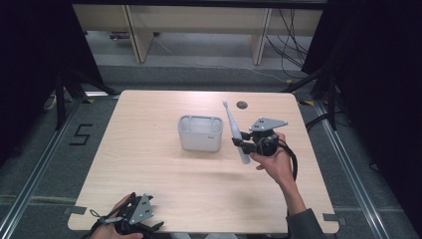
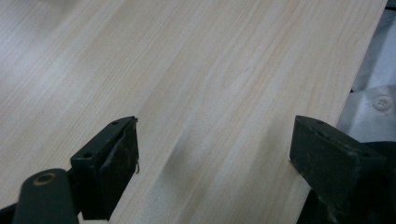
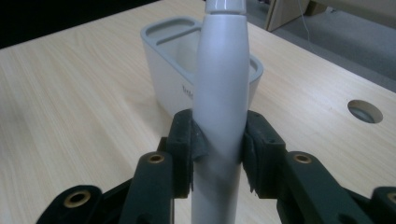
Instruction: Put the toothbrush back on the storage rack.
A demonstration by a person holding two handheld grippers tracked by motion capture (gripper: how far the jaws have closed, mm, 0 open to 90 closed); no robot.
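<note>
At the desk [image 1: 149, 164], my left gripper [image 2: 215, 154] waits at the near edge, well to the left of the grey holder [image 1: 200, 133] and far nearer to me, its jaws spread wide over bare wood with nothing between them; it looks parked there to keep out of the way. The holder, an open-topped grey box with a divider inside, stands upright near the middle of the desk, mouth up and ready to receive. Just to the right of the holder, my right gripper [image 1: 242, 143] has its jaws clenched on the white electric toothbrush [image 1: 236, 133], pads pressing the thick handle from both sides. The toothbrush is lifted off the desk and close to upright, brush head up and leaning slightly away from me, its lower end hanging beside the holder's right wall. I judge the grip sits low on the handle so the butt end can be swung over the rim and lowered into a compartment, head staying on top
</note>
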